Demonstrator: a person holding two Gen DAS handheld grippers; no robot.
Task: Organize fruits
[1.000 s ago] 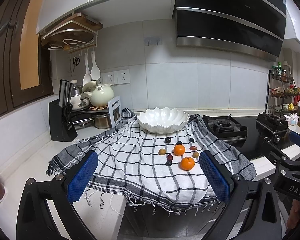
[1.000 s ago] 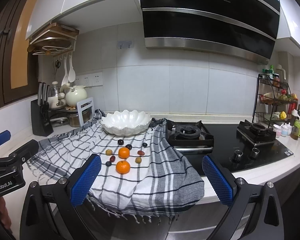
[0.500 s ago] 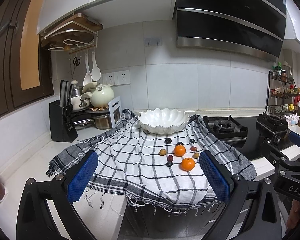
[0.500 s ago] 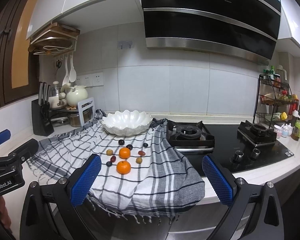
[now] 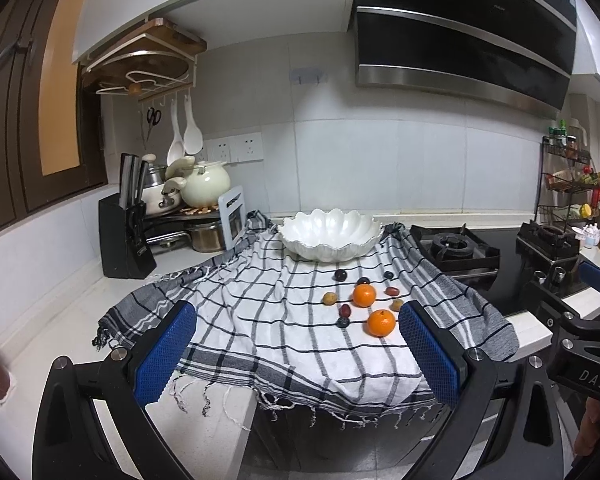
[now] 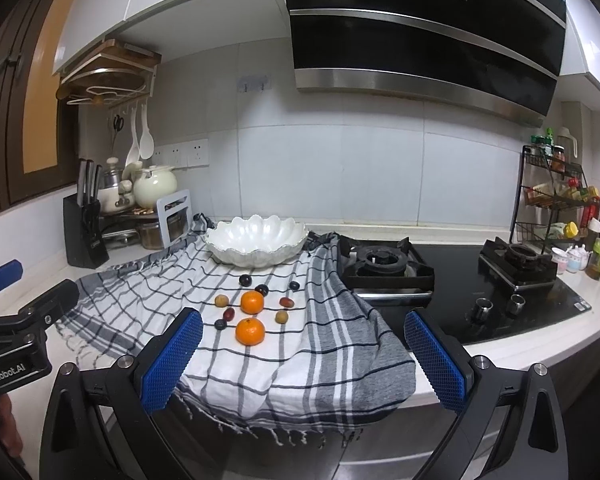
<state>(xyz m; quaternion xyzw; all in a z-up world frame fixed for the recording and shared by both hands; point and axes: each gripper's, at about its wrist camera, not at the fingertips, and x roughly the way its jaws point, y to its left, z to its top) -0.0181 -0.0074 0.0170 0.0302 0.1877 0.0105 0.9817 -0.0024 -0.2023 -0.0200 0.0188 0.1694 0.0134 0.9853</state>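
left wrist: left tool (image 5: 296, 354) spread, empty | tangerines (image 5: 381, 323) and small fruits ahead-right on checked cloth (image 5: 260, 312) over desk, scalloped bowl (image 5: 331, 233) beyond, empty | right wrist: right tool (image 6: 304, 358) spread, empty | fruits (image 6: 250, 331) ahead-left, none bowled; round, no clear long axis

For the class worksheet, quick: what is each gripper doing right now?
Left gripper: open, holding nothing.
Right gripper: open, holding nothing.
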